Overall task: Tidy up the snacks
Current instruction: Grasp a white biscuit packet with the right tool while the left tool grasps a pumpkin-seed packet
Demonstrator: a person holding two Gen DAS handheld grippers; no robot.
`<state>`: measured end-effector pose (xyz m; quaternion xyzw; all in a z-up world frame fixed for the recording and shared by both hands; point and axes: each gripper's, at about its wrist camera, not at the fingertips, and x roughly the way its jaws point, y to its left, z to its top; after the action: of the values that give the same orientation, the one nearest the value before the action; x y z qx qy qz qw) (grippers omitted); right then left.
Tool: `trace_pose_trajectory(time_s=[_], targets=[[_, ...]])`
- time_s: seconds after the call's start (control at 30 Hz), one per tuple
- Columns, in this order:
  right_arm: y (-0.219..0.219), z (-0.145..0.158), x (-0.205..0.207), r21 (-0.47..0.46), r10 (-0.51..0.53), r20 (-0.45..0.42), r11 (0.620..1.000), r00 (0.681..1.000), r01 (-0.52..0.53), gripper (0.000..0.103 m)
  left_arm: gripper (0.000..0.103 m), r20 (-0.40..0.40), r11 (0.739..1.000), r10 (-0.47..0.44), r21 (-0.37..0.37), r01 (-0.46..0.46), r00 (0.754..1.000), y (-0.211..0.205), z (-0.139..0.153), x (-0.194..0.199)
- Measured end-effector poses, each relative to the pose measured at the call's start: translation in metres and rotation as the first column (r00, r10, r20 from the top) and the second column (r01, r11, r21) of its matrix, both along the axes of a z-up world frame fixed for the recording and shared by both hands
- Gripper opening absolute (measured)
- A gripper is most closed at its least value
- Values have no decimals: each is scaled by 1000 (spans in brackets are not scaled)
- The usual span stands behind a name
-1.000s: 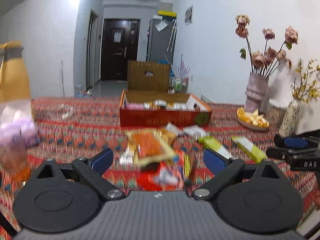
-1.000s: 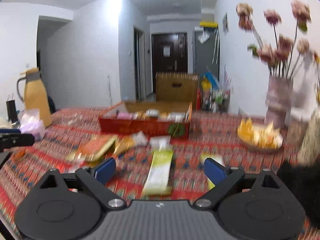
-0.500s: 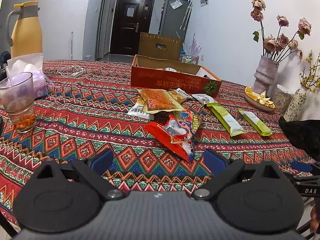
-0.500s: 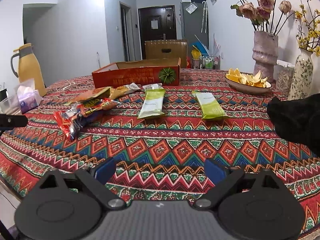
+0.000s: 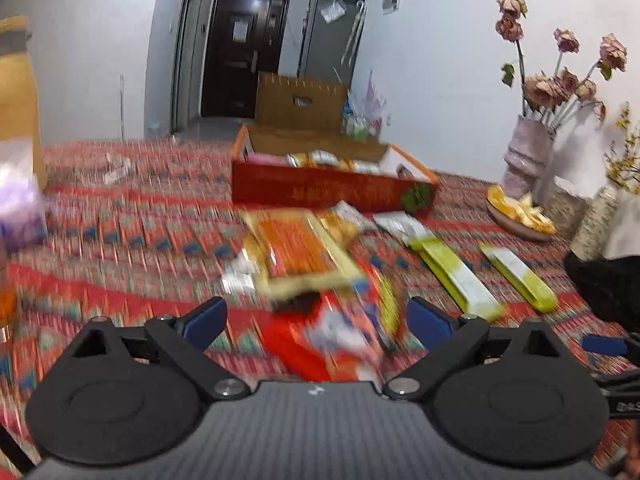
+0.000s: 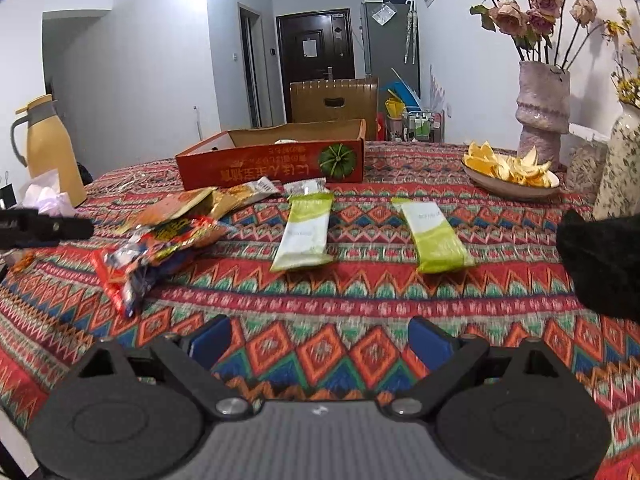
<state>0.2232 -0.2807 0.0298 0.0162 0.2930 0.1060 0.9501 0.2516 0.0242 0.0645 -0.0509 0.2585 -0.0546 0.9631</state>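
Snack pile [image 5: 320, 264] mid-bench, just before red box [image 6: 276, 160] toward far edge; red packet [image 5: 332, 340] nearest, between left tool [image 5: 316, 316] fingers in view; two green bars [image 6: 304, 230] [image 6: 436, 232] lie apart toward right edge; left tool has swung in over pile since half second ago, view blurred, so likely first pick; both tools spread apart, empty; right tool [image 6: 320, 340] hovers over bare cloth near bench's near edge.

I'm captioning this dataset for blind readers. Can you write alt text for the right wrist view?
The open right gripper hovers empty above a red patterned tablecloth, facing two green snack packets lying side by side. A pile of mixed snack bags lies to their left, and a red cardboard box sits behind.
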Motion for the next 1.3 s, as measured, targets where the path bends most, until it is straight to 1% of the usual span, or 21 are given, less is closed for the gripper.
trace_pose_trajectory(time_s=[0.07, 0.1, 0.13, 0.2, 0.27, 0.3, 0.43, 0.53, 0.63, 0.73, 0.77, 0.8, 0.83, 0.87, 0.93, 1.0, 1.07, 1.13, 1.17, 1.2, 1.3], targets=[[1, 4, 14, -8, 3, 8, 1000, 1000, -3, 95, 97, 23, 998, 39, 46, -40, 999, 9, 4, 22], [2, 6, 21, -12, 4, 13, 1000, 1000, -4, 94, 94, 21, 996, 62, 61, -64, 998, 15, 6, 35], [3, 8, 29, -18, 6, 17, 1000, 1000, -6, 94, 93, 11, 995, 82, 64, -82, 997, 22, 7, 46], [6, 14, 46, -34, 19, 31, 999, 999, -18, 94, 90, -11, 995, 92, 33, -92, 996, 33, 13, 69], [10, 20, 65, -50, 42, 44, 998, 998, -39, 94, 90, -14, 999, 40, -8, -40, 999, 36, 22, 91], [13, 22, 74, -57, 53, 47, 997, 997, -51, 94, 91, -7, 1000, 8, -6, -8, 1000, 34, 24, 101], [26, 27, 119, -60, 107, 46, 993, 993, -104, 93, 93, 1, 990, -115, 86, 114, 993, 11, 25, 136], [36, 26, 158, -52, 154, 29, 987, 988, -152, 93, 93, -30, 966, -215, 136, 217, 976, -11, 17, 164], [48, 17, 204, -65, 172, -5, 983, 985, -172, 91, 93, -63, 943, -253, 209, 260, 965, -31, 6, 192], [59, 3, 245, -53, 184, -44, 981, 982, -187, 82, 93, -119, 906, -319, 252, 339, 940, -46, -4, 222], [62, -4, 257, -54, 186, -67, 980, 980, -190, 77, 93, -146, 895, -336, 258, 364, 930, -51, -9, 232], [63, -9, 264, -58, 183, -88, 980, 979, -189, 67, 93, -179, 882, -352, 267, 389, 919, -57, -13, 240], [65, -15, 272, -63, 179, -107, 980, 978, -187, 62, 93, -204, 868, -371, 271, 417, 906, -59, -18, 245], [64, -20, 277, -57, 178, -122, 981, 976, -186, 51, 93, -233, 853, -390, 273, 445, 891, -63, -23, 250], [55, -23, 278, -10, 176, -118, 984, 977, -178, 49, 91, -271, 842, -401, 268, 468, 875, -70, -31, 258], [44, -23, 275, 18, 149, -109, 989, 983, -148, 43, 80, -306, 833, -417, 247, 495, 856, -75, -40, 265], [30, -19, 270, 41, 107, -81, 994, 991, -104, 42, 67, -359, 846, -392, 221, 485, 847, -77, -50, 276], [19, -17, 265, 62, 74, -57, 996, 996, -71, 40, 64, -363, 865, -388, 175, 471, 847, -72, -53, 281], [15, -16, 263, 71, 63, -44, 996, 997, -60, 40, 54, -368, 869, -390, 158, 470, 844, -70, -53, 282], [11, -15, 262, 76, 54, -36, 996, 998, -52, 40, 44, -359, 873, -379, 167, 459, 853, -69, -52, 282], [6, -13, 260, 81, 38, -22, 996, 999, -36, 40, 39, -341, 888, -345, 183, 422, 874, -68, -46, 280]])
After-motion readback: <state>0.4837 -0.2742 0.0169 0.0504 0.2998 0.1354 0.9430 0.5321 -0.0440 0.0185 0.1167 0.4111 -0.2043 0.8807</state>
